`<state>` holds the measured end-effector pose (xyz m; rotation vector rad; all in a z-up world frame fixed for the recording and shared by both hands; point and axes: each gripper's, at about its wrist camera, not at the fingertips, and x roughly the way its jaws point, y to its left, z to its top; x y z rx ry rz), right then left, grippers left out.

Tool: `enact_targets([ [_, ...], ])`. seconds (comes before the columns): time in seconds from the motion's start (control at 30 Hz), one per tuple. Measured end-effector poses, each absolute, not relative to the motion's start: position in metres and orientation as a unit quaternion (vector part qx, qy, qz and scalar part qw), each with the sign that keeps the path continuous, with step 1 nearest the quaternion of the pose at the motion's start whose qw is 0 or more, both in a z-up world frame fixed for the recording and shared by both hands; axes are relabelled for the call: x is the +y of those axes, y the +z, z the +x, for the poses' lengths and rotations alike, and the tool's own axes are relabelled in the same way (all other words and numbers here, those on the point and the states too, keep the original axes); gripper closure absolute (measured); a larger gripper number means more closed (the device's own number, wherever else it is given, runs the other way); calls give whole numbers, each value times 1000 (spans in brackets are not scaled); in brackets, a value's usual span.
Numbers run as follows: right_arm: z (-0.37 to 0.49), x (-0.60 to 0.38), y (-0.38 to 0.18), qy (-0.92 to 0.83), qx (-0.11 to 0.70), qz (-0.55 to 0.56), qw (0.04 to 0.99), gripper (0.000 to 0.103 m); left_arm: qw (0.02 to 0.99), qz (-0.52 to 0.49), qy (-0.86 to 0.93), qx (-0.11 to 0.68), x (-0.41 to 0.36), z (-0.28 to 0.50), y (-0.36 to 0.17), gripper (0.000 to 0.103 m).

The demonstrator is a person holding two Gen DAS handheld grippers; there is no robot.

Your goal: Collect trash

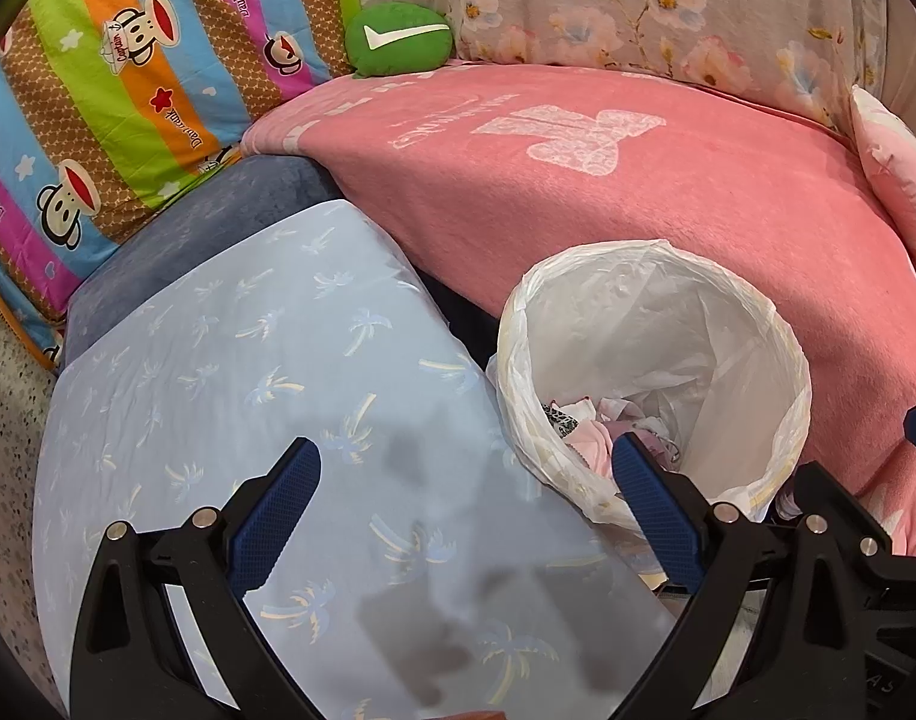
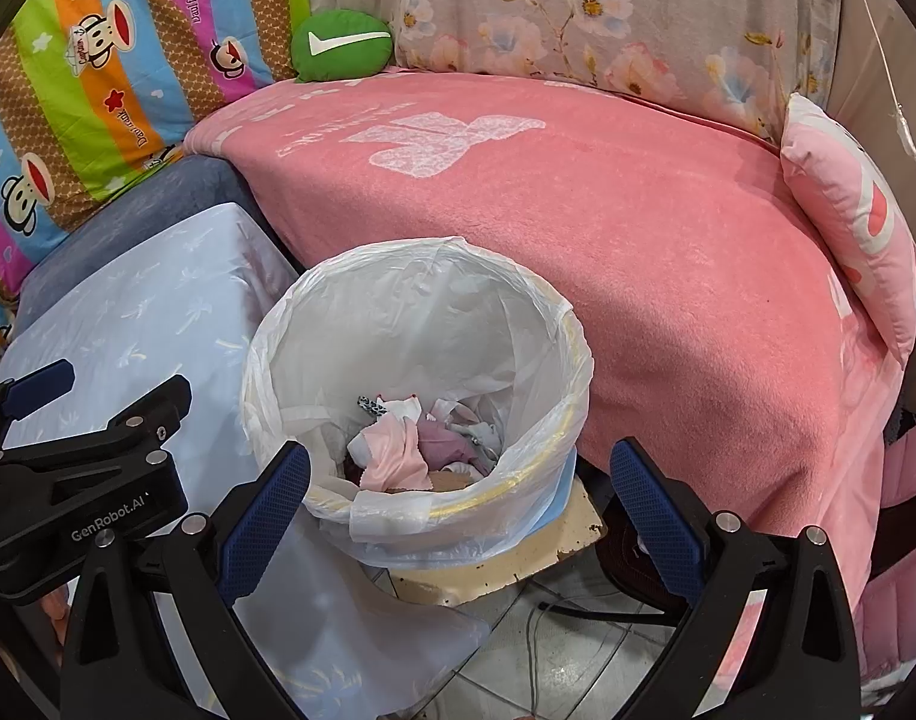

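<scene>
Both tools hang empty with jaws spread wide, the right tool (image 2: 458, 498) over the lined trash bin (image 2: 569, 324) at centre frame, the left tool (image 1: 467, 495) over the pale blue surface (image 1: 218, 360) beside it. Crumpled scraps (image 2: 398, 450) already lie in the bin's bottom. Any next piece wants releasing well inside the rim. A pink blanket (image 2: 638, 240) fills the right; a striped cartoon quilt (image 2: 98, 60) sits upper left.

A white-lined round bin (image 2: 419, 324) stands upright beside the sofa, crumpled pink-and-white trash (image 2: 416, 441) at its bottom.
</scene>
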<state>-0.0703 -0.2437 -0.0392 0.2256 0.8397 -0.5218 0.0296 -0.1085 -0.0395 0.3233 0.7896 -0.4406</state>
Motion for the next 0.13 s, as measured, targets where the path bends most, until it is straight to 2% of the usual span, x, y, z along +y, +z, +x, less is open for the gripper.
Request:
enact_targets([
  [0.13, -70, -244, -39, -250, 402, 108, 874, 4, 885, 153, -219, 382, -108, 28, -39, 10],
])
